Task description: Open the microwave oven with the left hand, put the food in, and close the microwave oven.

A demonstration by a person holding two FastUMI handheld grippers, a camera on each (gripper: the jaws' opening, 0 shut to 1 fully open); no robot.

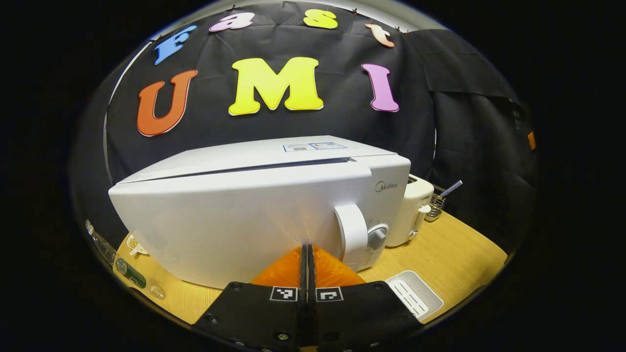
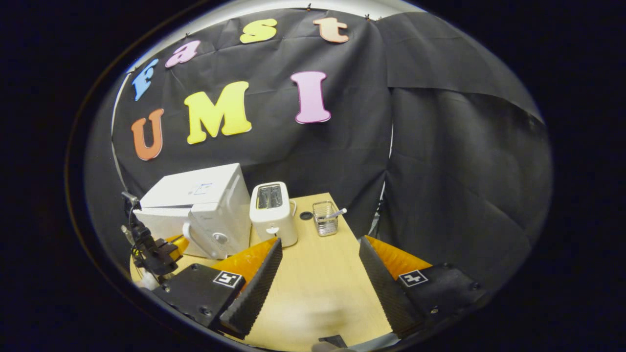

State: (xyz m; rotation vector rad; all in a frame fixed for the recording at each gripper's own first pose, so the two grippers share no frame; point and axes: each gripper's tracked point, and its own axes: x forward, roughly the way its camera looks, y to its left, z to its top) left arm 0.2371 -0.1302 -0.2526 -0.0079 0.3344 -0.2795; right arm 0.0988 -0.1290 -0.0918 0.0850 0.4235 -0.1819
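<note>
microwave [image 1: 244, 215] blocks ahead, toaster [image 2: 272, 212] beside (touching?), bare table [image 2: 318, 274] right

White microwave [image 1: 234, 215], grey dial [image 1: 376, 238]. Cream toaster [image 2: 272, 212]. Light wood table [image 2: 318, 274]. Left gripper [image 1: 307, 252] and right gripper [image 2: 320, 254]: orange fingers, black bodies, black-white square markers.

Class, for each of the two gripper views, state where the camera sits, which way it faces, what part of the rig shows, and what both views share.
Left gripper view: rides the left gripper, close to the white microwave oven, facing its door; its own fingers are together at the bottom.
Right gripper view: rides the right gripper, farther back and higher above the light wooden table; its own fingers are spread wide.
Shared: microwave oven, white toaster, wire basket, table.
</note>
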